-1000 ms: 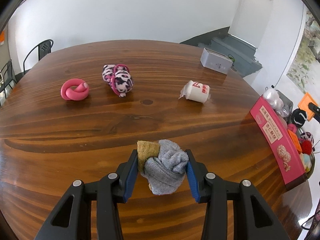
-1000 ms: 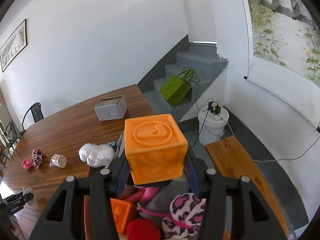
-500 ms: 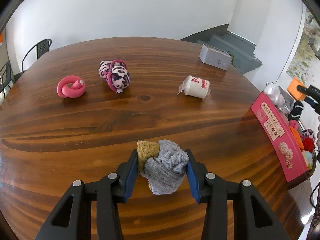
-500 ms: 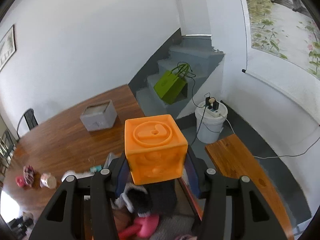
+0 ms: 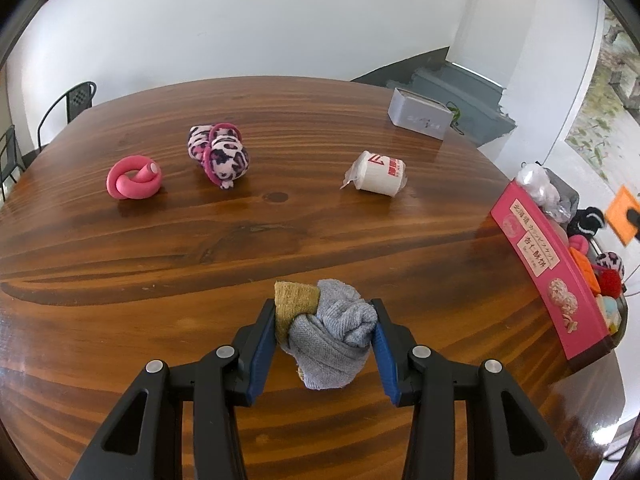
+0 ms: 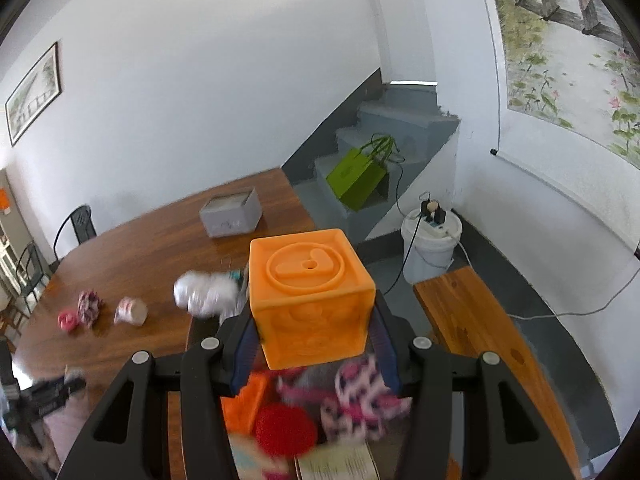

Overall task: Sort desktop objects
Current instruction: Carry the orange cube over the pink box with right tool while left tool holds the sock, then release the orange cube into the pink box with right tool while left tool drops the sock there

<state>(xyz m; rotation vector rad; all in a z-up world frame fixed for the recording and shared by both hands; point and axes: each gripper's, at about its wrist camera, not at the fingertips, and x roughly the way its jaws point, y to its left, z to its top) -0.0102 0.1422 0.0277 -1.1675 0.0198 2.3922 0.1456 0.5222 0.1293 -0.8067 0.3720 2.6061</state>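
Both handheld rigs look alike. The left tool [image 5: 326, 330] has two matte black plastic arms with triangular cut-outs, each fixed by a pair of round silver screws, ending in flat blue pads [image 5: 262, 344]. The right tool [image 6: 312, 330] shows the same black frame, silver screws and blue pads [image 6: 243, 350].

pink box [image 5: 552, 276] label, Chinese characters, illegible

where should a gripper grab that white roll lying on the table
Grip the white roll across its round body, near the middle. It lies on its side on the table, with its flat end toward the right and crinkled wrap at the left, so coming from above with fingers on the curved sides looks best.
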